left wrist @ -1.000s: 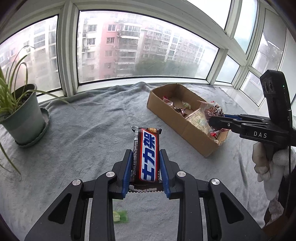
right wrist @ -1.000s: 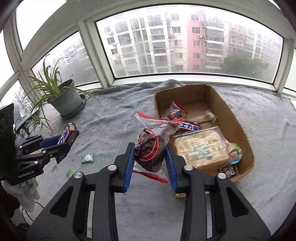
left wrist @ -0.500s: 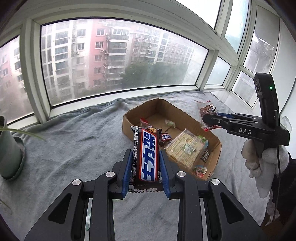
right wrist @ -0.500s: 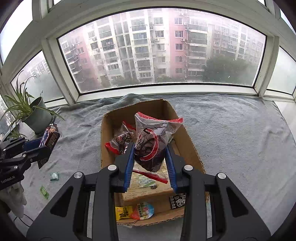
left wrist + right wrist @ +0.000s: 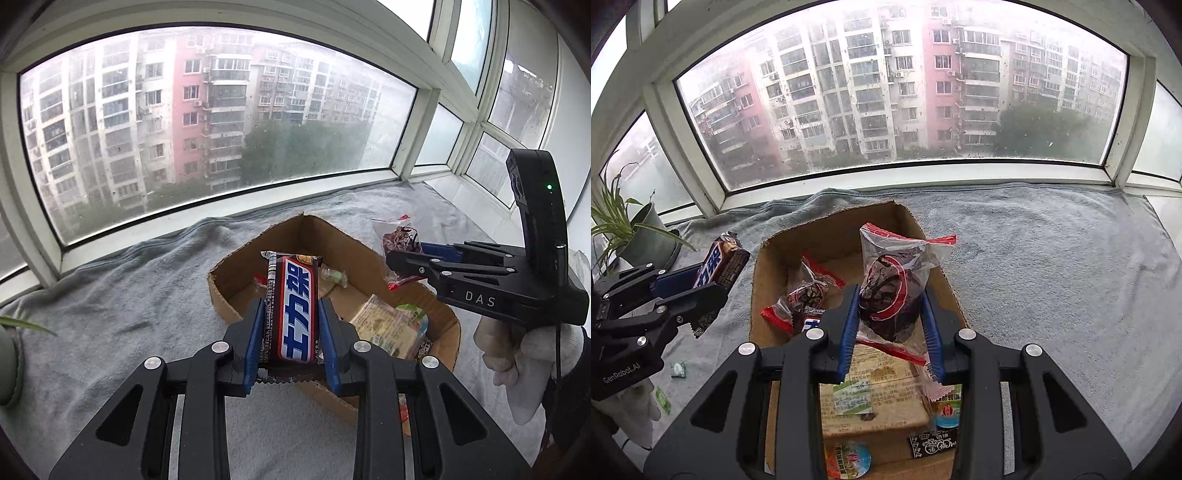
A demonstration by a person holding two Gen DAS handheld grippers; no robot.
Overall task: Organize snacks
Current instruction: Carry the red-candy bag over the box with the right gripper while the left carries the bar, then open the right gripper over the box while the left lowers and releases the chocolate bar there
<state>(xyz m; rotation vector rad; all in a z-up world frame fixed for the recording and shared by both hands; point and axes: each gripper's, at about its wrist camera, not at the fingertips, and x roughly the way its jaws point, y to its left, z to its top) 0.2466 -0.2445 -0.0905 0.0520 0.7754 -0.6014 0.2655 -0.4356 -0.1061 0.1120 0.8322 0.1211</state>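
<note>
My left gripper (image 5: pixel 291 325) is shut on a red and blue chocolate bar (image 5: pixel 293 306) and holds it above the near left edge of the open cardboard box (image 5: pixel 236 266). My right gripper (image 5: pixel 890 325) is shut on a clear bag of dark dried fruit with red trim (image 5: pixel 895 284) and holds it over the box (image 5: pixel 759 295). The box holds a cracker pack (image 5: pixel 864 391), a second dried-fruit bag (image 5: pixel 805 291) and several small snacks. Each gripper shows in the other view: the right one (image 5: pixel 395 258), the left one (image 5: pixel 713 280).
A grey blanket (image 5: pixel 1052 266) covers the window ledge. A potted plant (image 5: pixel 639 236) stands at the far left. Small green candies (image 5: pixel 679 369) lie on the blanket left of the box. Window frames close the far side.
Both grippers have moved toward the box with their snacks still held. The right one now hangs over the box's inside; the left one has reached its near left edge.
</note>
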